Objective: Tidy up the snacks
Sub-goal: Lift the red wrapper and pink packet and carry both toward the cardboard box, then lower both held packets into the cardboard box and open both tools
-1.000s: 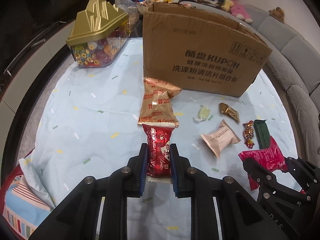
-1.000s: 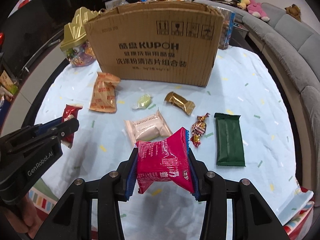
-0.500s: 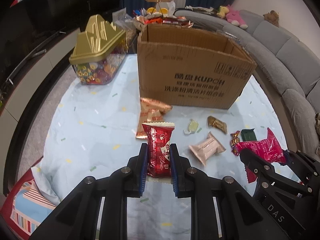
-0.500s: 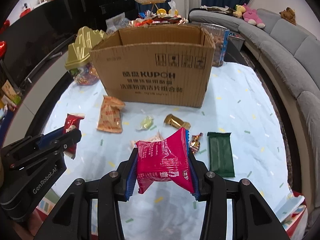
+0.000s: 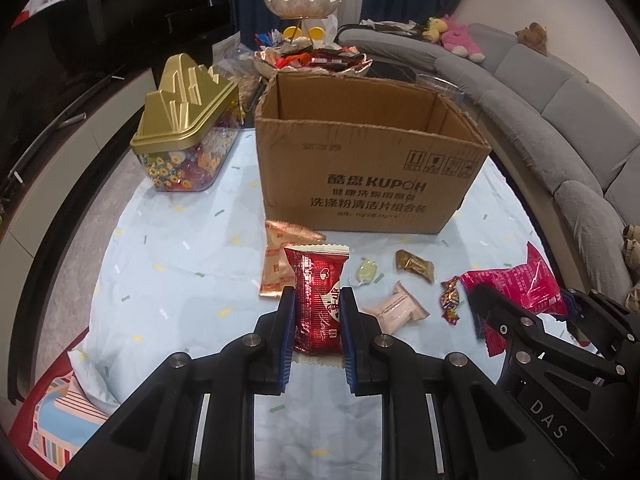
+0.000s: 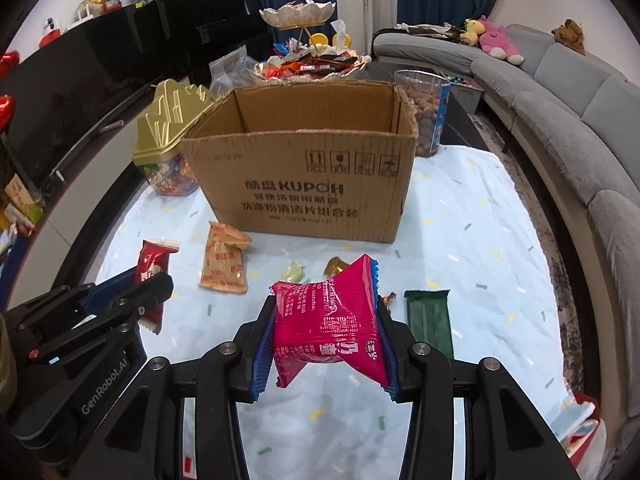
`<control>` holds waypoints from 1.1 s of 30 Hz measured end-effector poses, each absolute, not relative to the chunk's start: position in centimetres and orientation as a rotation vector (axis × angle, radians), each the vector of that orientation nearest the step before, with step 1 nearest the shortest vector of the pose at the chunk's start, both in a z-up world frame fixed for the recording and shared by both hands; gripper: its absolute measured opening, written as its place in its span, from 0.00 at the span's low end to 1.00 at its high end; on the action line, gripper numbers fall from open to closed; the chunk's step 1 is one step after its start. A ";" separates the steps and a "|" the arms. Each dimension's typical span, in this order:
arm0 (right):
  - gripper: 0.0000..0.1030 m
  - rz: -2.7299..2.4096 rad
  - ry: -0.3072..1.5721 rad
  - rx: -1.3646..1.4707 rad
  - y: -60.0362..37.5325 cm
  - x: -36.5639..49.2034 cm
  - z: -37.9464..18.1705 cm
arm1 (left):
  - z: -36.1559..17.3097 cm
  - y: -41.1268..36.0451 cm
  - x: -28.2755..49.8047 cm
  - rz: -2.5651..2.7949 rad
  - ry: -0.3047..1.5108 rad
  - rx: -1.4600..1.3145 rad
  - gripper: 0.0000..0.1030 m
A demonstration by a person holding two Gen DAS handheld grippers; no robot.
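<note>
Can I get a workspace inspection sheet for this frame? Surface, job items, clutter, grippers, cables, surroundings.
Surface: pale blue cloth with confetti print.
Job's things: open cardboard box; orange packet, green bar, gold candy, pink packet loose in front of it.
Clutter: gold-lidded candy tub, nut jar.
Grippers: left gripper shut on red packet; right gripper shut on magenta packet.
Cables: nothing seen.
Surroundings: grey sofa, soft toys.

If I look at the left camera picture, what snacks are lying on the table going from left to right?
Orange packet → pale green candy → gold candy → little red twisted candy. The pale pink packet sits below the gold one, so its place is unclear. The red and pink packets are held up in the grippers, not lying down.
</note>
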State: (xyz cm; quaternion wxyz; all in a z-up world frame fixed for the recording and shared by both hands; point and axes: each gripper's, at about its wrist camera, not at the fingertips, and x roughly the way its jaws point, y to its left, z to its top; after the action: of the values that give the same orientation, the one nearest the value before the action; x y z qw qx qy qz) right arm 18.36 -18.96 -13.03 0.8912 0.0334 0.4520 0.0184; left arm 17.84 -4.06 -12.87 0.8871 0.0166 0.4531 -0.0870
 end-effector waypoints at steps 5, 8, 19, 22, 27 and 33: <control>0.44 0.029 0.928 0.077 -19.4 18.7 -12.2 | -11.9 -4.5 18.3 -0.190 0.930 0.026 0.21; 0.44 0.026 0.921 0.082 -19.7 19.0 -11.7 | -11.3 -4.7 18.7 -0.195 0.918 0.023 0.21; 0.44 0.008 0.878 0.095 -20.6 20.6 -8.9 | -8.7 -5.5 20.6 -0.214 0.885 0.022 0.21; 0.44 0.005 0.867 0.097 -20.8 21.4 -8.0 | -8.0 -5.7 21.2 -0.218 0.878 0.023 0.21; 0.44 0.003 0.852 0.094 -20.9 22.6 -7.2 | -7.1 -5.8 22.3 -0.222 0.865 0.025 0.21; 0.44 0.008 0.837 0.095 -21.0 24.0 -6.3 | -6.2 -5.8 23.7 -0.220 0.861 0.021 0.21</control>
State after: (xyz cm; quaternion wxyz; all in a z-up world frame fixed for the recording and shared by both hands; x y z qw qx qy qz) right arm 23.98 -20.98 -6.27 0.9127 0.0459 0.4060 0.0039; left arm 23.73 -5.85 -6.22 0.9028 0.0101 0.4165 -0.1064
